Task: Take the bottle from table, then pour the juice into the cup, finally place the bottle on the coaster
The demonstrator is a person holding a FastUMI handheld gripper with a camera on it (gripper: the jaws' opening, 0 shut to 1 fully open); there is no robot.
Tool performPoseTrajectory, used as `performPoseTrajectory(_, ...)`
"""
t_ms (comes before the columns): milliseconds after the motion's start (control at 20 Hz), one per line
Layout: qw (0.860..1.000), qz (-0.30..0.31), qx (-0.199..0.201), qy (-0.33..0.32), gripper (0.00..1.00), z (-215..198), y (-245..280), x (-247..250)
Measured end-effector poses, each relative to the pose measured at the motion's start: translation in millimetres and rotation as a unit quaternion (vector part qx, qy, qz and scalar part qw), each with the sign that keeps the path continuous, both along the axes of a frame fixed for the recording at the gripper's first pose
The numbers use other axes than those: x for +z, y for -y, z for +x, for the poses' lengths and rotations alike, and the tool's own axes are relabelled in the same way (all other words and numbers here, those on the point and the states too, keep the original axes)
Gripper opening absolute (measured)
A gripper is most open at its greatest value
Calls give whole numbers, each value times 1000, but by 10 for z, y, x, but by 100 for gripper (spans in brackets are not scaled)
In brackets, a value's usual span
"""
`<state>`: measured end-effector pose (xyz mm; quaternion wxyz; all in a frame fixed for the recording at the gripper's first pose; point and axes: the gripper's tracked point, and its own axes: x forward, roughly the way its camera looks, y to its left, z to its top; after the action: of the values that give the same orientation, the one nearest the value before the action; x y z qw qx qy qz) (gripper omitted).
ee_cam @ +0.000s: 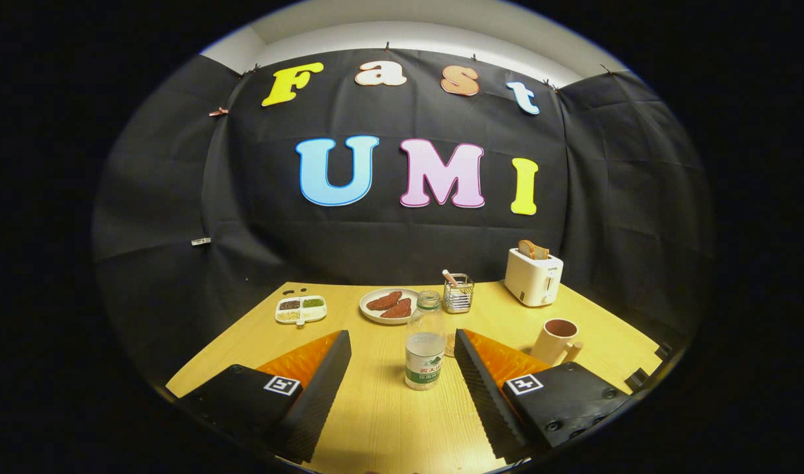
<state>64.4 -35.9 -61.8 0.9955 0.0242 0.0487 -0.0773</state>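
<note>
1. The tongs [402,345] stand wide open, gripping nothing.
2. The bottle [425,342] stands upright on the counter [375,421], at 12 o'clock between the two fingers, touching neither (part full, cap on).
3. The cup [557,341] sits at 2 o'clock, beyond the right finger.
4. Farther back: a plate [389,306], a wire holder [458,293], a toaster [533,276], and a divided dish [301,309] at 10 o'clock.

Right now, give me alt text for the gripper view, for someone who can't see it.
The gripper is open, its fingers either side of an upright clear bottle on a wooden table, not touching it. A mug stands to the right beyond the fingers; farther back are a plate of food, a sectioned dish, a wire holder and a toaster.
</note>
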Motion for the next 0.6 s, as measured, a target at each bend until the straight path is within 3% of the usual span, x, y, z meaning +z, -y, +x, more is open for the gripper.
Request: performPoseTrajectory(600, 997, 34, -67, -22, 97, 506, 410, -596)
